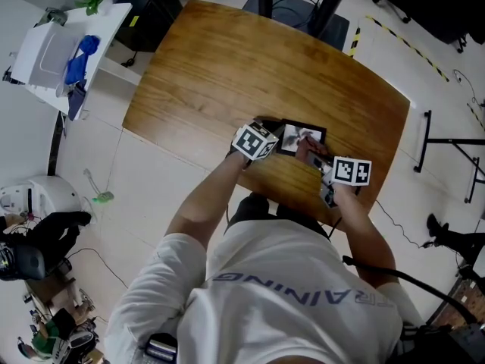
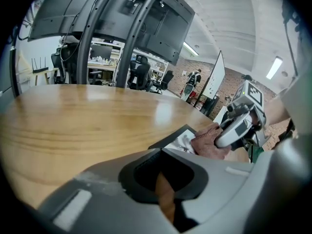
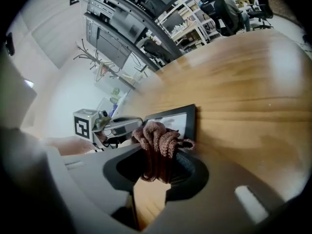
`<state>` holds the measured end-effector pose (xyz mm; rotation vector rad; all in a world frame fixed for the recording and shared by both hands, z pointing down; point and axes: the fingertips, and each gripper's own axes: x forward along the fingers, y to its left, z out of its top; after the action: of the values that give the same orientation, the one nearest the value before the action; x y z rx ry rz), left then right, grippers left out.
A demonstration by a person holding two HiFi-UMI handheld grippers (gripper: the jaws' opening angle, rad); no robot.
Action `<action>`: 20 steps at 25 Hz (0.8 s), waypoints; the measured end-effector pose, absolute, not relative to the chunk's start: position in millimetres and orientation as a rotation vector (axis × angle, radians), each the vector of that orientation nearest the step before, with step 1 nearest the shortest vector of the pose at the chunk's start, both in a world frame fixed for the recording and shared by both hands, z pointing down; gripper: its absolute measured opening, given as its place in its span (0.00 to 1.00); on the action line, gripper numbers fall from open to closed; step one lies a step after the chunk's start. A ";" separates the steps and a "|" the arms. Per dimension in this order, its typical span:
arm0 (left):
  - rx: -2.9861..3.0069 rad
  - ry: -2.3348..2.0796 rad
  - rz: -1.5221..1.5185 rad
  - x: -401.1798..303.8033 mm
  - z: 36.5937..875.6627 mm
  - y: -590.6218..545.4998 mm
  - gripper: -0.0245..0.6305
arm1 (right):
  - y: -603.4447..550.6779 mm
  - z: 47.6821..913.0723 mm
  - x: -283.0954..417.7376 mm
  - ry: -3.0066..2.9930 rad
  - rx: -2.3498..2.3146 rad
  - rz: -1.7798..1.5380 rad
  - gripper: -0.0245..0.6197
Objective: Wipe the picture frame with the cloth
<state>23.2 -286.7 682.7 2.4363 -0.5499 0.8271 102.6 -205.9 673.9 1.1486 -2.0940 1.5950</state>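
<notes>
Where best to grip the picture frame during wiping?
Probably the black border at the end nearest the left gripper, coming in low along the table: the picture frame lies flat, so only its rim is pinchable, and the cloth in the right gripper occupies the other end.

Bench (image 1: 227,74): picture frame (image 1: 303,136) lies flat on it toward 5 o'clock, near the person's edge. Left gripper (image 1: 267,136) at the frame's 9 o'clock side. Cloth (image 3: 158,140) rests on the frame's 6 o'clock part, held in the right gripper (image 1: 322,165), which is at the frame's 5 o'clock.
</notes>
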 end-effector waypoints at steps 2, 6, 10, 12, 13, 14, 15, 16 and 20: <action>2.436 -0.553 0.830 22.4 684.2 -286.9 0.05 | -200.7 673.6 123.8 -2.077 1.193 1.589 0.23; 2.443 -0.552 0.827 20.5 680.7 -288.3 0.05 | -192.8 671.5 152.8 -2.059 1.268 1.595 0.23; 2.451 -0.559 0.828 16.4 687.4 -290.9 0.05 | -191.1 675.1 166.7 -2.047 1.337 1.566 0.23; 2.465 -0.573 0.824 16.0 689.7 -291.7 0.05 | -195.6 666.9 170.7 -2.105 1.387 1.524 0.22; 2.469 -0.587 0.828 14.9 690.6 -291.2 0.04 | -198.0 657.6 171.9 -2.156 1.415 1.482 0.22; 2.469 -0.610 0.831 12.4 690.1 -289.8 0.05 | -199.7 644.8 173.4 -2.212 1.449 1.420 0.22; 2.472 -0.643 0.824 9.4 685.7 -288.0 0.05 | -201.2 628.8 176.5 -2.266 1.490 1.336 0.22; 2.483 -0.680 0.796 7.3 675.1 -286.1 0.05 | -203.0 610.5 182.3 -2.313 1.538 1.236 0.22; 2.608 -0.803 0.560 13.0 582.4 -281.2 0.05 | -212.5 521.4 229.1 -2.416 1.764 0.857 0.22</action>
<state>13.0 -281.2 582.4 2.6076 -0.8028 0.5604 229.1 -212.5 521.4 1.7636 -2.4160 0.8573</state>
